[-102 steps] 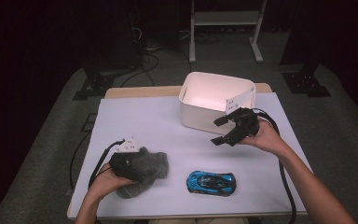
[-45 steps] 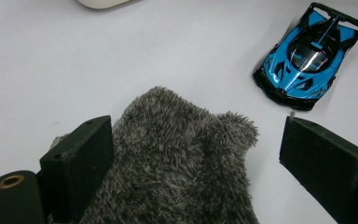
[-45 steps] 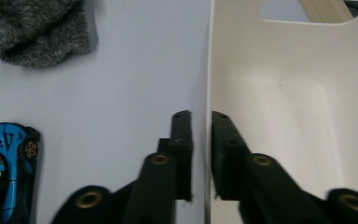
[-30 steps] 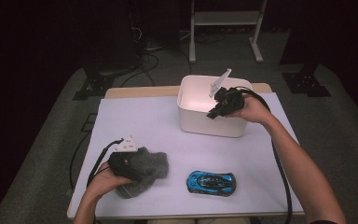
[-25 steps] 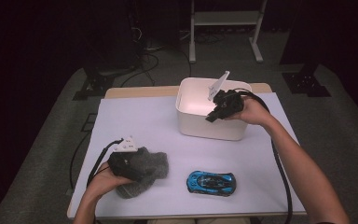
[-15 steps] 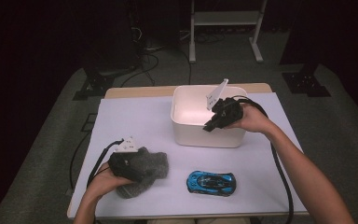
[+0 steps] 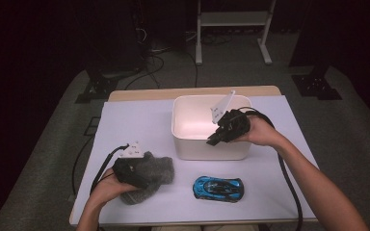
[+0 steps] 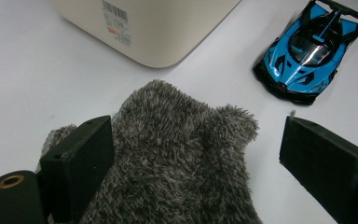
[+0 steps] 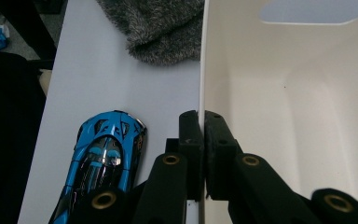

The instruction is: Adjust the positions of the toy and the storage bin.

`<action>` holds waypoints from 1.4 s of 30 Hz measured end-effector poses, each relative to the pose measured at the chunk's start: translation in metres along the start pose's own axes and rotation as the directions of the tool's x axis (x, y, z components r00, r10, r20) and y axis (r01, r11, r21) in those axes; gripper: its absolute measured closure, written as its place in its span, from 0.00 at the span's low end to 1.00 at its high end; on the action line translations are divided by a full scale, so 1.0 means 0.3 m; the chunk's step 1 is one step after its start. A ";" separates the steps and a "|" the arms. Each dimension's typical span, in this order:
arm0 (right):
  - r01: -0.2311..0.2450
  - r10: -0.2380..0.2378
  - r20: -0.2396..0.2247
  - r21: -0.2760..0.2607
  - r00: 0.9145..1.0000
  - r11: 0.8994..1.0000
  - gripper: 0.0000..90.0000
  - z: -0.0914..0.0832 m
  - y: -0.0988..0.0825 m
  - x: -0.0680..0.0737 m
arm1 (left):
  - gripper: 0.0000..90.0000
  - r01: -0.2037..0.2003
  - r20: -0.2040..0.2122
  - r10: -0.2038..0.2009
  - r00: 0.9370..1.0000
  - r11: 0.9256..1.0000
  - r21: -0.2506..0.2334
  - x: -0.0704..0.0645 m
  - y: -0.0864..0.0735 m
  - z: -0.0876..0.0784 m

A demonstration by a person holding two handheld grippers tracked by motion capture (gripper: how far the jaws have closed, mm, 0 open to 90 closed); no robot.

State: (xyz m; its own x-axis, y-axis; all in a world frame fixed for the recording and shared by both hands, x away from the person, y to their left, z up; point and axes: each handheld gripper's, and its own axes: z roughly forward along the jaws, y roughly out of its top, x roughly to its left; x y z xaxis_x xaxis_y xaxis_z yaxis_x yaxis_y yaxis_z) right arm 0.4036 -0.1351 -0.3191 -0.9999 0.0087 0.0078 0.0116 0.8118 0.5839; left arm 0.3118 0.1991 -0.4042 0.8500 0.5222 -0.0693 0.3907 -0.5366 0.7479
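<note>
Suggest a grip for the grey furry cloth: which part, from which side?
Take the grey furry cloth across its raised middle bulk, coming from above. It lies in a soft heap on the white table, and the open left claw straddles it from the person's side; closing there should bunch the pile between the pads rather than slip off an edge.

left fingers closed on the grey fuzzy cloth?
No, in the left gripper view the left gripper has its black fingers spread wide, the grey fuzzy cloth lying loose between them.
</note>
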 end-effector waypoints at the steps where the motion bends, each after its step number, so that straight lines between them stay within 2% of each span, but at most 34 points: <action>1: 0.000 0.000 0.000 0.000 1.000 1.000 0.95 0.000 0.000 0.000 | 0.11 0.000 0.000 0.000 1.000 1.000 0.000 0.000 0.000 0.000; 3: 0.004 -0.004 0.004 0.007 1.000 1.000 0.96 0.000 0.003 0.009 | 0.11 0.005 -0.002 -0.005 1.000 1.000 -0.002 0.001 -0.001 0.003; 6: 0.003 -0.003 -0.016 0.006 1.000 1.000 0.95 0.003 0.009 0.016 | 0.11 -0.002 0.000 0.002 1.000 1.000 0.003 0.000 0.000 0.001; 8: 0.013 -0.013 -0.007 0.014 1.000 1.000 0.95 0.005 0.016 0.026 | 0.11 0.005 -0.002 -0.005 1.000 1.000 -0.004 -0.001 0.001 0.001; 10: -0.003 0.003 -0.006 0.014 1.000 1.000 0.95 0.004 0.013 0.025 | 0.11 -0.002 -0.003 0.002 1.000 1.000 0.001 0.000 0.001 -0.001; 12: 0.001 -0.001 -0.002 0.014 1.000 1.000 0.95 0.004 0.013 0.028 | 0.11 0.001 -0.003 -0.001 1.000 1.000 -0.003 -0.001 0.000 -0.001; 15: 0.000 0.000 0.013 -0.003 1.000 1.000 0.96 0.005 0.007 0.037 | 0.11 0.003 -0.004 -0.003 1.000 1.000 -0.002 0.000 -0.002 0.000; 18: 0.002 -0.002 0.014 -0.002 1.000 1.000 0.96 0.005 0.006 0.042 | 0.11 0.003 -0.004 -0.003 1.000 1.000 -0.001 0.001 -0.002 0.000; 21: 0.002 -0.002 -0.003 -0.001 1.000 1.000 0.96 0.006 0.011 0.053 | 0.11 0.004 -0.002 -0.004 1.000 1.000 0.000 0.001 -0.001 0.000; 29: -0.003 0.003 0.011 0.004 1.000 1.000 0.95 0.010 0.016 0.068 | 0.11 0.001 -0.002 -0.001 1.000 1.000 0.003 0.000 0.000 -0.001; 30: -0.015 0.015 0.011 0.007 1.000 1.000 0.83 0.009 0.017 0.064 | 0.11 0.003 -0.004 -0.003 1.000 1.000 -0.001 -0.001 -0.001 -0.001; 31: -0.031 0.031 0.046 -0.006 0.998 0.999 0.70 -0.001 0.015 0.063 | 0.11 0.002 -0.007 -0.002 1.000 1.000 -0.005 0.001 -0.003 -0.004; 32: -0.031 0.031 0.046 -0.006 0.998 0.999 0.70 -0.001 0.015 0.063 | 0.11 0.002 -0.007 -0.002 1.000 1.000 -0.005 0.001 -0.003 -0.004; 34: -0.030 0.032 0.058 -0.042 0.998 0.999 0.62 -0.024 0.012 0.073 | 0.11 0.005 -0.012 -0.005 1.000 1.000 -0.006 0.003 -0.005 -0.007; 35: -0.032 0.037 0.064 -0.080 0.997 0.996 0.52 -0.048 0.009 0.093 | 0.11 0.006 -0.012 -0.006 1.000 1.000 -0.005 0.005 -0.007 -0.008; 36: -0.032 0.037 0.064 -0.080 0.997 0.996 0.52 -0.048 0.009 0.093 | 0.11 0.004 -0.013 -0.004 1.000 1.000 -0.003 0.007 -0.007 -0.009; 37: -0.042 0.048 0.054 -0.109 0.997 0.993 0.46 -0.068 0.003 0.117 | 0.11 0.003 -0.014 -0.003 1.000 1.000 -0.004 0.007 -0.008 -0.009; 38: -0.042 0.048 0.054 -0.109 0.997 0.993 0.46 -0.068 0.003 0.117 | 0.11 0.003 -0.013 -0.003 1.000 1.000 -0.007 0.007 -0.008 -0.010; 39: -0.043 0.049 0.053 -0.115 0.997 0.992 0.41 -0.076 -0.003 0.131 | 0.11 0.001 -0.015 -0.002 1.000 1.000 -0.008 0.006 -0.009 -0.011; 40: -0.041 0.050 0.072 -0.128 0.996 0.991 0.35 -0.084 -0.017 0.165 | 0.11 0.000 -0.017 0.000 1.000 1.000 -0.010 0.005 -0.009 -0.012; 42: -0.049 0.060 0.073 -0.154 0.995 0.987 0.30 -0.089 -0.038 0.197 | 0.11 -0.002 -0.021 0.001 1.000 1.000 -0.015 0.005 -0.011 -0.015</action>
State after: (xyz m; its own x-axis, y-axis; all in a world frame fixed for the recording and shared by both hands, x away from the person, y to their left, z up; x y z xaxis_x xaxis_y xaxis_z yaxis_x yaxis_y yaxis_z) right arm 0.3443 -0.1593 -0.3038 -0.9948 0.1005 -0.0163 0.0603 0.7106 0.7010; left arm 0.3102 0.2048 -0.4038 0.8429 0.5353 -0.0543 0.3838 -0.5276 0.7578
